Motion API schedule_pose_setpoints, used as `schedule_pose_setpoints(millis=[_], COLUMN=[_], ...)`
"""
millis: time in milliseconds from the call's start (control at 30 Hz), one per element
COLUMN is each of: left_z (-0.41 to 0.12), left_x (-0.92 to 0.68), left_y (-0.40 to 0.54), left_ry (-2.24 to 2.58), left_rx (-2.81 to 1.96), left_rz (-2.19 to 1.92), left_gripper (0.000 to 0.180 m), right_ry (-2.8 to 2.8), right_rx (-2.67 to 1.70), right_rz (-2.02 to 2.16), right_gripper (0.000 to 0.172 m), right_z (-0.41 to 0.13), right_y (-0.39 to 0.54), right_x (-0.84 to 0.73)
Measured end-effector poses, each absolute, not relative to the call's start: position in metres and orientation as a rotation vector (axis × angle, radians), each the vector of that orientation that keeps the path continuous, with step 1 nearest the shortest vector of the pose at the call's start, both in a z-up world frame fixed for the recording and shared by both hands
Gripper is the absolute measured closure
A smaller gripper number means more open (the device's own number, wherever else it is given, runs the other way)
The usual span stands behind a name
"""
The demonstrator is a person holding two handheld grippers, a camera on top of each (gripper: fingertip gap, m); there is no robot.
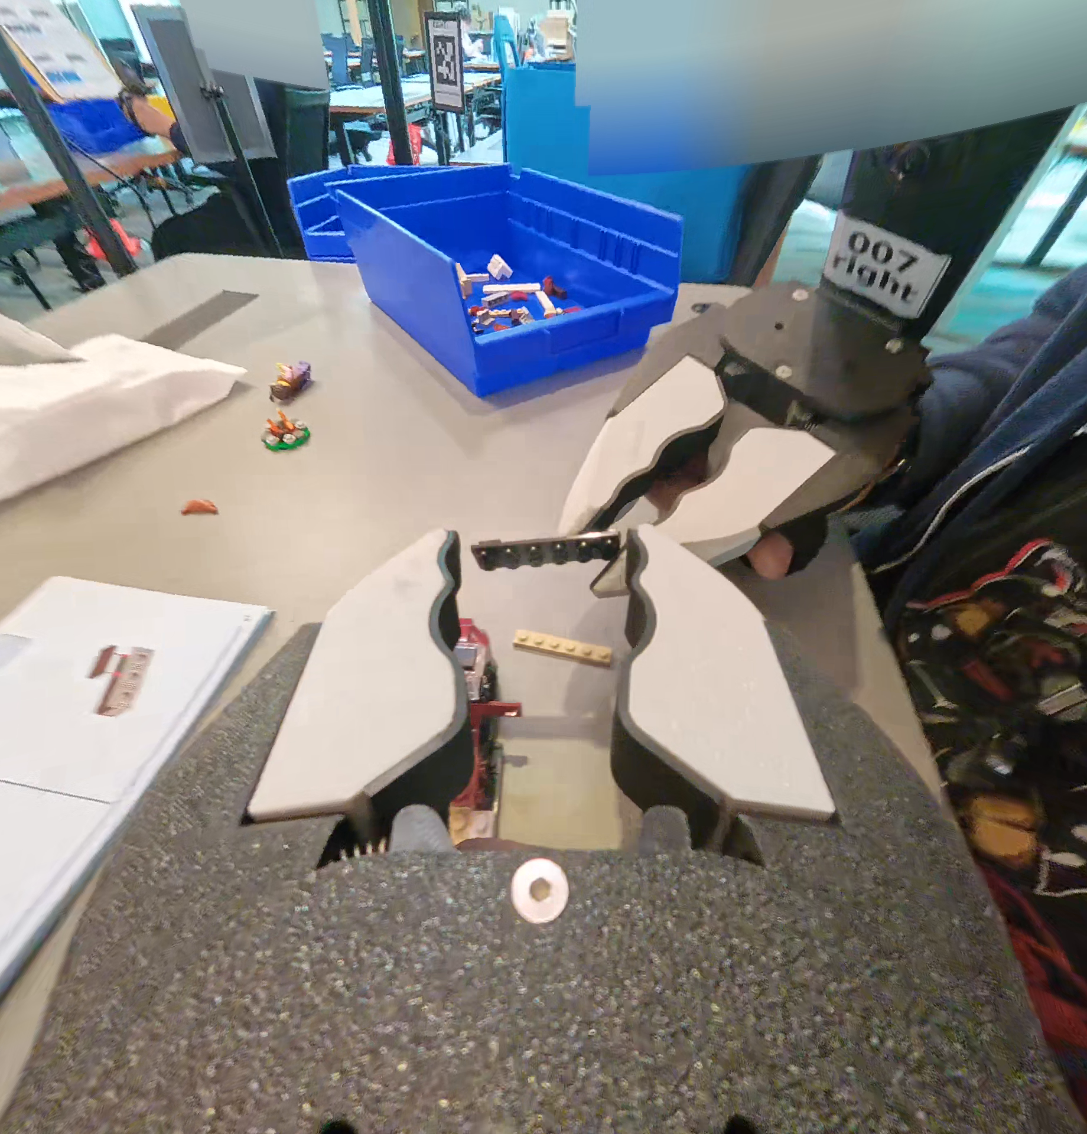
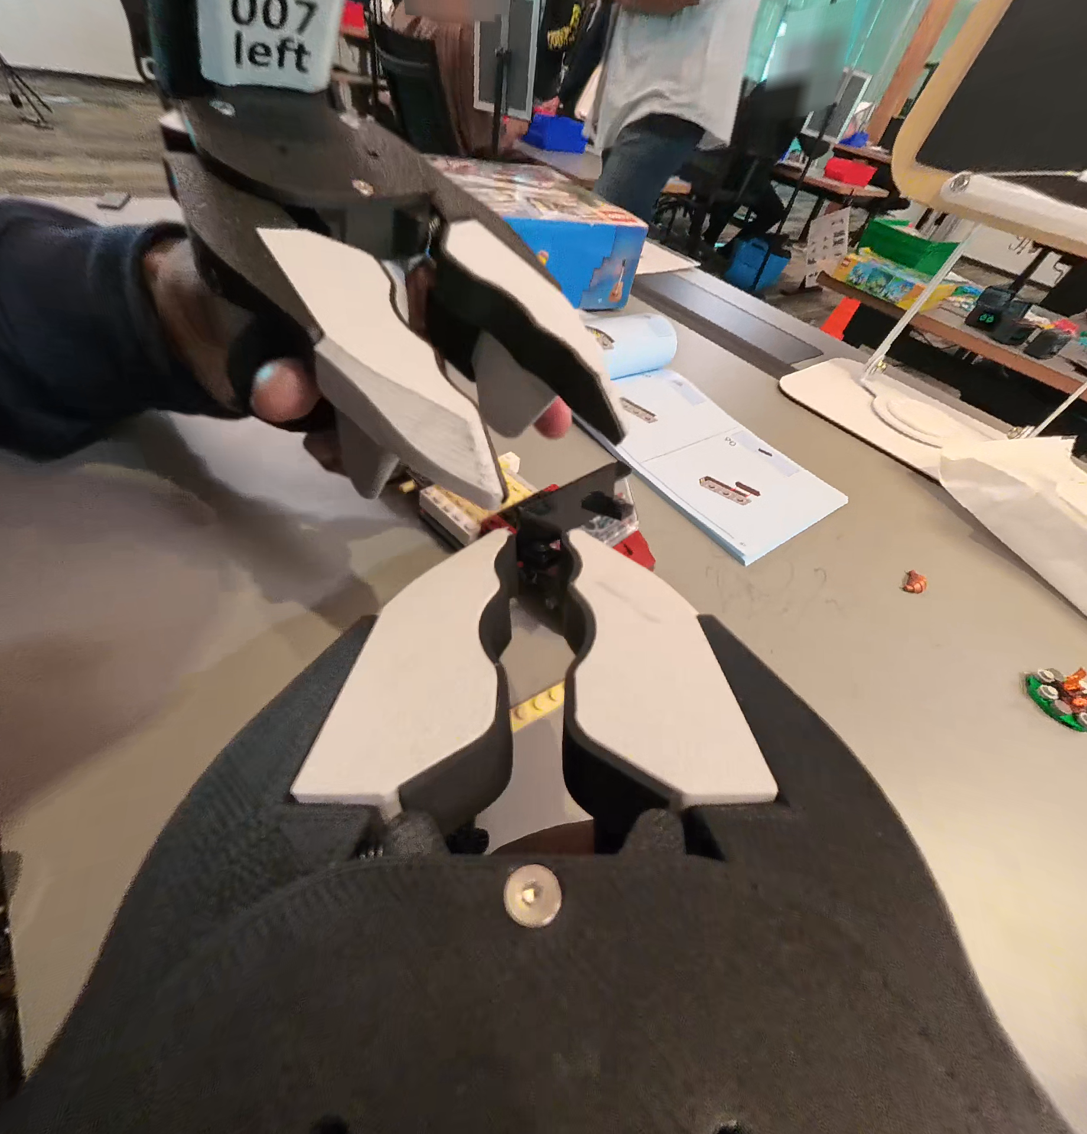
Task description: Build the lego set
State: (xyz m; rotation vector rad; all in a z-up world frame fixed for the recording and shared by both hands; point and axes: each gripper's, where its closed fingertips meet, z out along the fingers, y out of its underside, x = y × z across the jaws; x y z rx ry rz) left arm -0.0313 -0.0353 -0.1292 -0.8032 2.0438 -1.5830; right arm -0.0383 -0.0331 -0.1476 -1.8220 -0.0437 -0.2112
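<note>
Fingers of the left gripper point(image 1: 544, 552) stand wide apart, nothing clamped; a black studded plate point(image 1: 546, 550) hangs between their tips, pinched at one end by the right gripper point(image 2: 540, 555). Below lie a tan plate point(image 1: 562, 648) and a red brick model point(image 1: 476, 693) on the grey table point(image 1: 357, 491). Toward the table's far edge sits a blue bin point(image 1: 516, 276) of loose pieces. Only the right wrist view shows a blue toy box point(image 2: 581, 251). Both grippers carry printed labels.

blue bin point(image 1: 529, 258) glossy plastic | black plate point(image 1: 547, 548) shiny plastic | cloth point(image 1: 68, 399) white, perhaps paper
</note>
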Motion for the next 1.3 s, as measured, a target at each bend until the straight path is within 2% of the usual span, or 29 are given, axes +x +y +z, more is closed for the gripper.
schedule_pose_setpoints(millis=[300,1200,1233,1300], left_z=[-0.125,-0.121,-0.122,-0.123], left_x=[-0.031,-0.033,-0.033,-0.032], left_y=[-0.039,-0.038,-0.038,-0.037], left_ry=[2.010,1.933,1.937,1.936], left_rx=[-0.940,-0.761,-0.758,-0.754], left_rz=[-1.776,-1.680,-1.667,-1.649], left_gripper=[0.128,0.131,0.131,0.131], right_ry=[-0.043,0.004,-0.005,-0.051], right_rx=[-1.739,-1.732,-1.750,-1.796], right_rz=[-0.239,-0.215,-0.205,-0.174], right_gripper=[0.159,0.159,0.158,0.143], right_z=[-0.136,-0.135,-0.137,-0.143], right_y=[-0.031,-0.026,-0.026,-0.028], right_x=[-0.043,-0.046,-0.047,-0.049])
